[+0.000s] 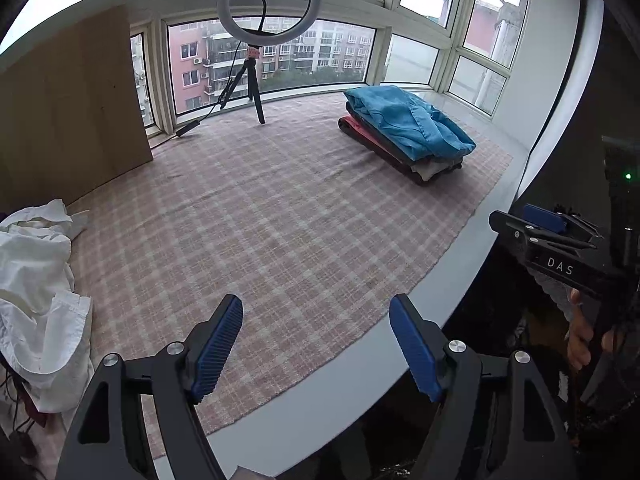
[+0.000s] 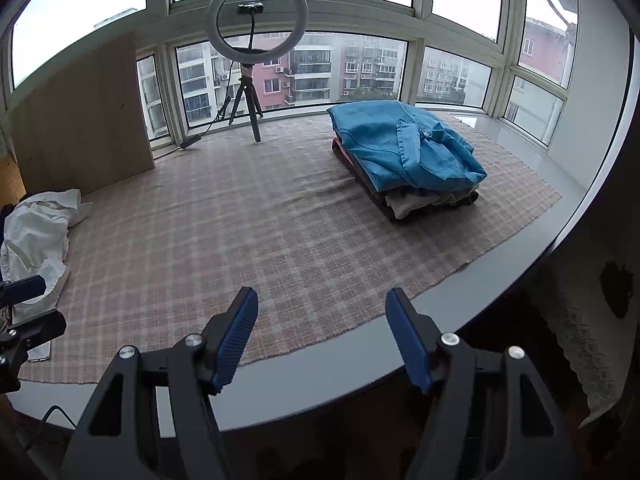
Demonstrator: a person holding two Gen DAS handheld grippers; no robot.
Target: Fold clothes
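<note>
A crumpled white garment (image 1: 36, 280) lies at the left end of the checked pink cloth (image 1: 260, 220); it also shows in the right wrist view (image 2: 36, 224). A stack of folded clothes with a blue garment on top (image 1: 408, 124) sits at the far right (image 2: 404, 152). My left gripper (image 1: 316, 344) is open and empty above the cloth's near edge. My right gripper (image 2: 320, 340) is open and empty above the table's near edge; it also shows at the right of the left wrist view (image 1: 548, 232). The left gripper's fingers (image 2: 24, 292) show at the left edge of the right wrist view.
A ring light on a tripod (image 1: 256, 60) stands at the back by the windows (image 2: 248, 80), its cable trailing left. A wooden panel (image 1: 68, 100) stands at the back left. The grey table rim (image 1: 360, 368) curves along the near side.
</note>
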